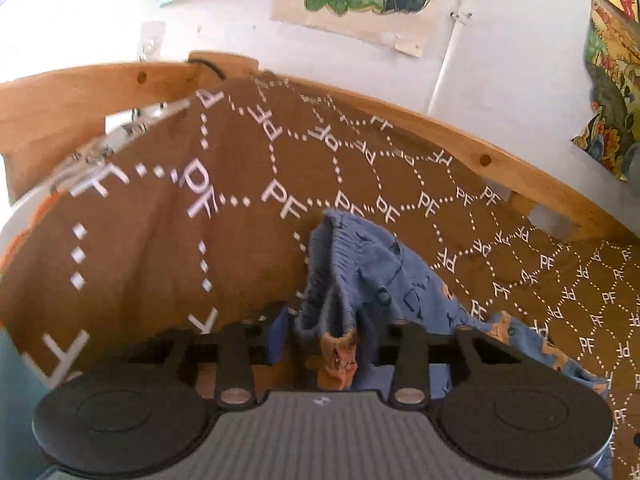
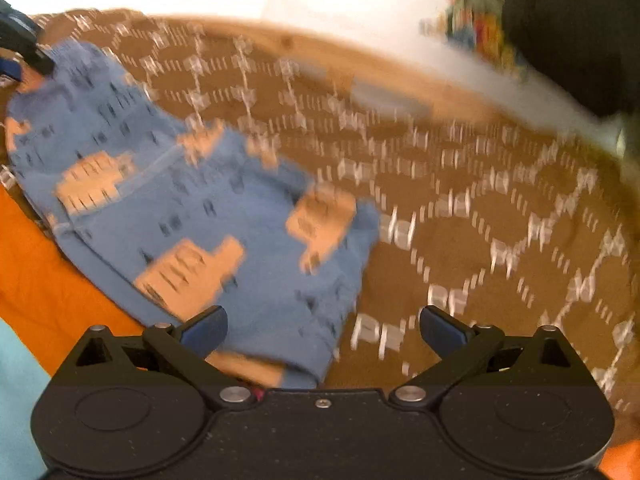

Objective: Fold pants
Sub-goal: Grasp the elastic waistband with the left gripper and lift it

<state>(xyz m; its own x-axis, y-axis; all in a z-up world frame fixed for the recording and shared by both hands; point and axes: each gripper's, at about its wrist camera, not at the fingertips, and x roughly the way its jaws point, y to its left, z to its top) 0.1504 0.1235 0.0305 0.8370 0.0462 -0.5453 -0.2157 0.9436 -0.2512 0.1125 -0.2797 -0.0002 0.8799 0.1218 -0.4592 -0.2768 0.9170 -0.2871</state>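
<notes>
Left tool (image 1: 336, 344) is pinched tight on the elastic waistband of the blue pants (image 1: 360, 280), bunching it up off the brown PF-patterned blanket (image 1: 240, 184). Right tool (image 2: 322, 330) hangs spread wide, gripping nothing, above the pants' (image 2: 192, 208) near edge; the garment lies ahead, stretching away left. Wooden rail (image 1: 460, 140) behind.

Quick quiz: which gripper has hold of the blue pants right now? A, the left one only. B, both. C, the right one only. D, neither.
A: the left gripper is shut on a bunched bit of the blue pants, while the right gripper is open, holding nothing.
</notes>
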